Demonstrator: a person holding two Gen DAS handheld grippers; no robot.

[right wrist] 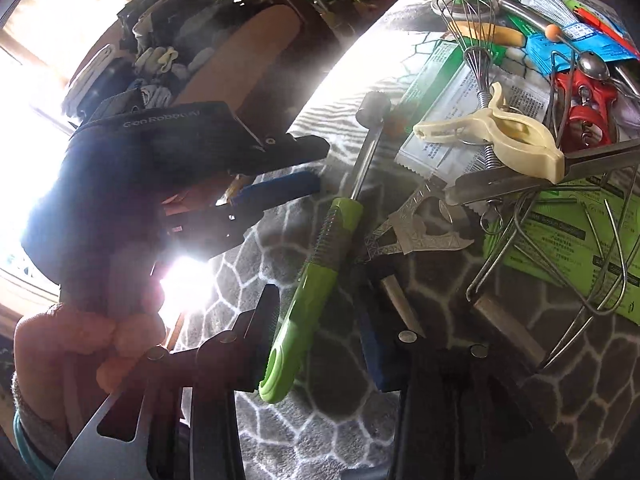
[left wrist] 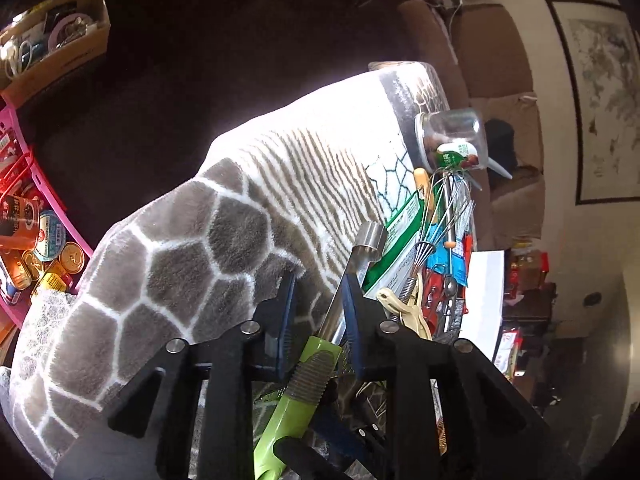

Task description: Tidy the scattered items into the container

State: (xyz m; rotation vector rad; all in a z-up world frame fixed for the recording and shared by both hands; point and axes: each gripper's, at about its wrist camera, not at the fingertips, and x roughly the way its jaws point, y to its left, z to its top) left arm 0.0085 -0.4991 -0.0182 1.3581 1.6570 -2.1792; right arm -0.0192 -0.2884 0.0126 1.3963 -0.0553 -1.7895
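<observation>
A green-handled tool with a steel shaft (left wrist: 304,376) lies on the patterned blanket (left wrist: 200,240). My left gripper (left wrist: 320,292) is open with its blue-padded fingers (left wrist: 354,320) either side of the shaft. In the right wrist view the same tool (right wrist: 316,276) lies between my open right gripper's fingers (right wrist: 376,356), and the left gripper (right wrist: 296,168) hovers by the shaft. A pile of items sits beyond: whisk (right wrist: 472,40), cream clip (right wrist: 508,132), red tool (right wrist: 584,108), green packets (right wrist: 568,248).
A cardboard box (left wrist: 56,44) with odds and ends stands at far left. A pink basket (left wrist: 36,216) holds cans. A glass jar (left wrist: 452,136) lies on the blanket's far end. A brown sofa (left wrist: 492,64) is behind.
</observation>
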